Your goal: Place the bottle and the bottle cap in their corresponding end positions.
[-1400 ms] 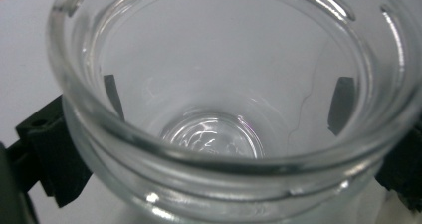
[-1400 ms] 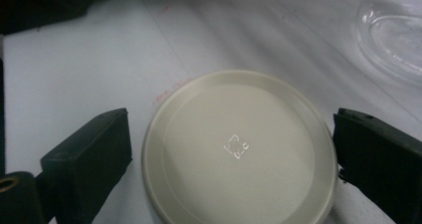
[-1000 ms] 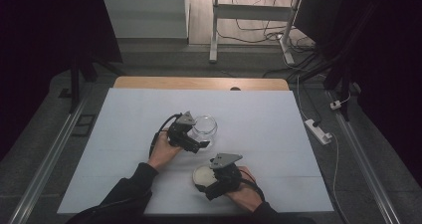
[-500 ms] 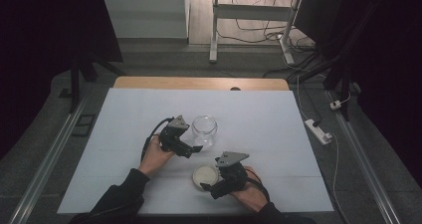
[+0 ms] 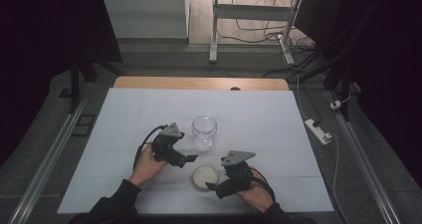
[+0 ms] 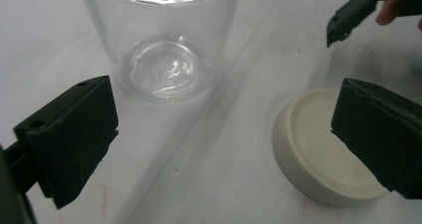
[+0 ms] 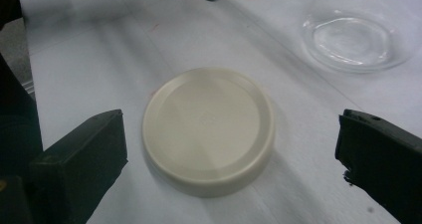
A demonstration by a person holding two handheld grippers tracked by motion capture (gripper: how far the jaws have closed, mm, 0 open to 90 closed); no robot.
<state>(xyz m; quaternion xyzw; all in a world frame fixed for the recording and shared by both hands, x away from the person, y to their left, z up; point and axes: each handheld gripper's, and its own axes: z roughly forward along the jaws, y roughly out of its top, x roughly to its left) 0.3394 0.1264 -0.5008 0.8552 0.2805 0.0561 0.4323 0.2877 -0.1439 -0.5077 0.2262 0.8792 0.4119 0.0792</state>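
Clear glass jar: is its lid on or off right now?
Off. The clear glass jar stands upright with an open mouth, and the round cream plastic lid lies flat on the white table beside it.

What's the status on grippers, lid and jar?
Left gripper open, empty. Right gripper open, facing lid. Lid flat on table, jar upright, uncapped. Nothing in the way.

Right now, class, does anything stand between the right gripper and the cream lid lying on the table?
Nothing visible does. The right gripper is open, with the cream lid lying flat on bare white table ahead of it. The glass jar stands farther off.
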